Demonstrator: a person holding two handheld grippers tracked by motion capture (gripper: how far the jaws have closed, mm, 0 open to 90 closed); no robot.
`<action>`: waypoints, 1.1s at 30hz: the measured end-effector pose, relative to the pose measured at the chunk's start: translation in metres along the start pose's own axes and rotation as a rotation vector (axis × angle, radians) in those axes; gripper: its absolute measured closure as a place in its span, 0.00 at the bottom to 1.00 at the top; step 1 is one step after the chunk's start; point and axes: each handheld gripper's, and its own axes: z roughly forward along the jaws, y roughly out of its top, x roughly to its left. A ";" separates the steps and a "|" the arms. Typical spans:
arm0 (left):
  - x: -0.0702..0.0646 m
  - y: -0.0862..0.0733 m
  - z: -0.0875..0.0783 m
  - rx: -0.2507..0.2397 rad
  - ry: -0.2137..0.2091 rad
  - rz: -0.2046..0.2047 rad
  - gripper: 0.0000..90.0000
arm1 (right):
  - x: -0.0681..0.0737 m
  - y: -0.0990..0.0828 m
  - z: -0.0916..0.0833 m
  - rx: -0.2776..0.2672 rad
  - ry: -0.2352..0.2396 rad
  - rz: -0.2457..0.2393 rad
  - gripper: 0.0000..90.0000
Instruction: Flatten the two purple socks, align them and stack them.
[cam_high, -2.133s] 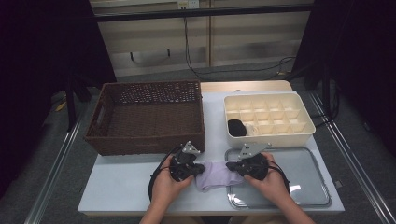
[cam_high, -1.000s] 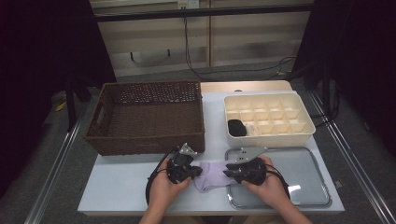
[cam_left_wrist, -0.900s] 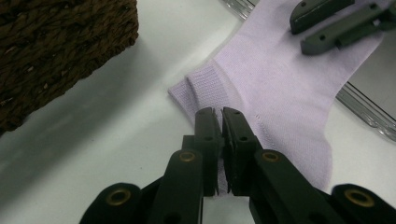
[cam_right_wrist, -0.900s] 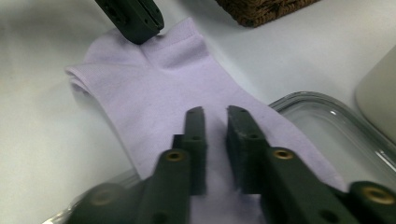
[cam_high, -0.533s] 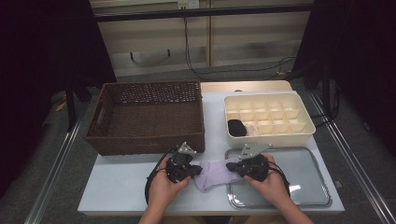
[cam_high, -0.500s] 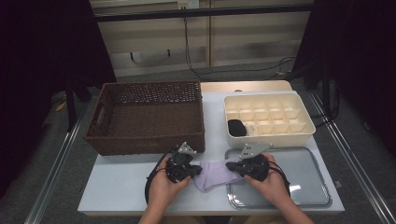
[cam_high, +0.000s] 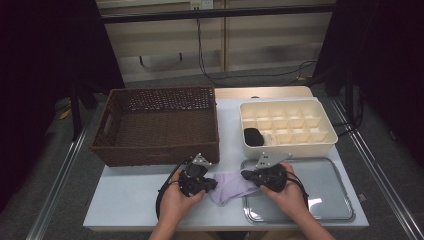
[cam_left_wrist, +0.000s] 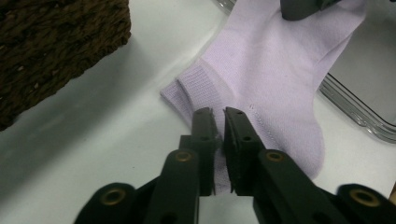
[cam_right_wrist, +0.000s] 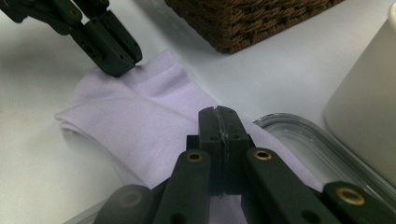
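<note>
From above, a pale lilac cotton sock (cam_high: 231, 186) lies on the worktop (cam_high: 125, 200), half across the flat steel tray (cam_high: 325, 192), its ends hidden under both hands. Left tongs (cam_left_wrist: 218, 114) have just eased apart slightly, fabric between. Right tongs (cam_right_wrist: 218, 114) pinch together on it.

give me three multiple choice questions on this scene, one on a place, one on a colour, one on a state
1. Where does the sock lie?
A. in the basket
B. partly on the table, partly over the tray's edge
C. in the divided box

2. What colour is the sock?
A. pale purple
B. green
C. red

3. How do the right gripper's jaws stand?
A. wide open
B. shut
C. closed round the box's rim

Key: 1 B, the high view shows it across the rim of the tray between the two grippers. 2 A, it is lilac in every view. 3 B, the right gripper view shows its jaws pressed together on the sock.
</note>
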 end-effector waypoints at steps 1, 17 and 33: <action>0.001 0.000 -0.002 -0.007 0.004 -0.003 0.89 | 0.000 0.000 0.000 0.005 0.001 -0.001 1.00; 0.003 0.013 0.014 -0.018 0.040 0.027 0.96 | 0.005 -0.006 0.002 0.033 0.010 -0.012 1.00; 0.009 0.006 0.001 -0.039 0.012 -0.029 1.00 | -0.006 0.000 -0.007 -0.025 -0.007 0.023 1.00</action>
